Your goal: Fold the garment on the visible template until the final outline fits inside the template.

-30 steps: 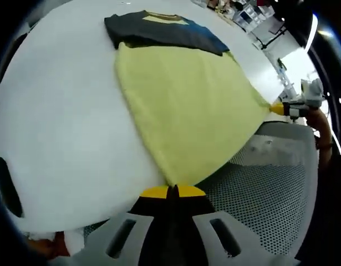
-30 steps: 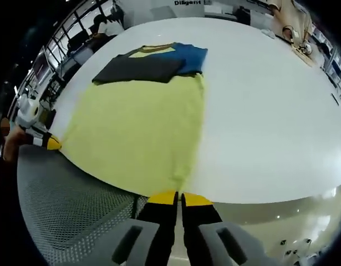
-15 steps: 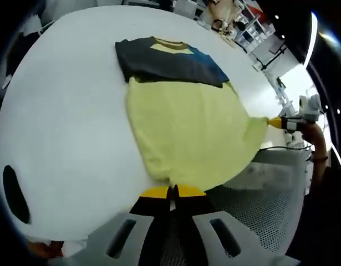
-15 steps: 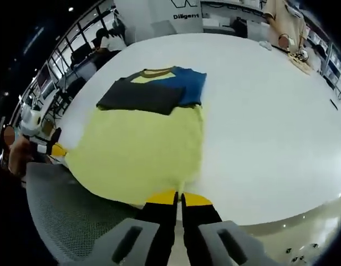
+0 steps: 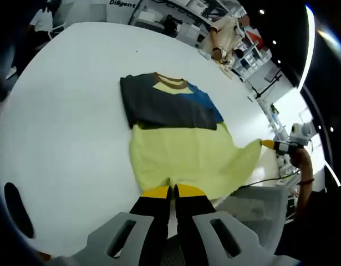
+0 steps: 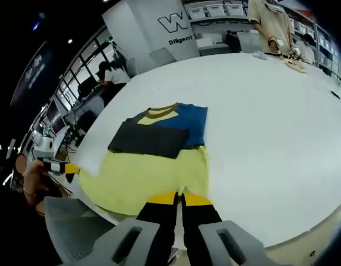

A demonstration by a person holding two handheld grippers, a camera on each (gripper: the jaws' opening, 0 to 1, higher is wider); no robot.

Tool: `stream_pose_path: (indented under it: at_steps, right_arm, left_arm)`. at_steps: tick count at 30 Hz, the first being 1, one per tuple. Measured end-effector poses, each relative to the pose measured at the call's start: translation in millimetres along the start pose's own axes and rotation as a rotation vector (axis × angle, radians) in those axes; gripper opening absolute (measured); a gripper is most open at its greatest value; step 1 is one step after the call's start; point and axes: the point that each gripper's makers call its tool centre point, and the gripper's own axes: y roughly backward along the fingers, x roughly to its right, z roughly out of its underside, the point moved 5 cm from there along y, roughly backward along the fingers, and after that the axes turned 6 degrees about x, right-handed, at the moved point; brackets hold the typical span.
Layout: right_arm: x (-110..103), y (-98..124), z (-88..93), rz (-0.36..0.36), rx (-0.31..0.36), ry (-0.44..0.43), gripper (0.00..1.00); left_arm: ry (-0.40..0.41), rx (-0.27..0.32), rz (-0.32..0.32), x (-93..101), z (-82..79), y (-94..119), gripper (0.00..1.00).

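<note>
Both grippers, left gripper (image 5: 173,191) and right gripper (image 6: 179,195), clenched on hem of garment (image 5: 181,149). I should lift evenly, fold squarely over desk (image 5: 65,100).

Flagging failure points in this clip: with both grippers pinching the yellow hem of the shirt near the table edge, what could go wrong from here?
1. The left gripper and right gripper each pinch just a corner of the yellow lower half of the shirt; either corner could slip out mid-fold.
2. The hem sags between them, so it may land wrinkled.
3. Carrying it forward could drag the dark folded sleeves askew on the white round table.
</note>
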Motion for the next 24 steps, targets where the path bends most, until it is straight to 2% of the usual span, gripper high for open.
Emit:
stream_pose_path:
  at_steps: [7, 17, 20, 24]
  right_arm:
    - [0, -8, -17.0, -0.002, 0.011, 0.040, 0.00]
    - [-5, -24, -62.3, -0.023, 0.094, 0.048, 0.00]
    - [-4, -31, -75.4, -0.017, 0.116, 0.057, 0.00]
    - [-4, -41, -89.1, -0.012, 0.139, 0.022, 0.00]
  left_arm:
    - [0.014, 0.065, -0.005, -5.0, -24.1, -1, 0.00]
    - [0.017, 0.115, -0.016, -11.7, -61.0, -12, 0.00]
    - [0.053, 0.160, 0.009, -12.4, -78.5, -17, 0.00]
    - [0.070, 0.170, 0.020, -16.5, -92.5, -22, 0.00]
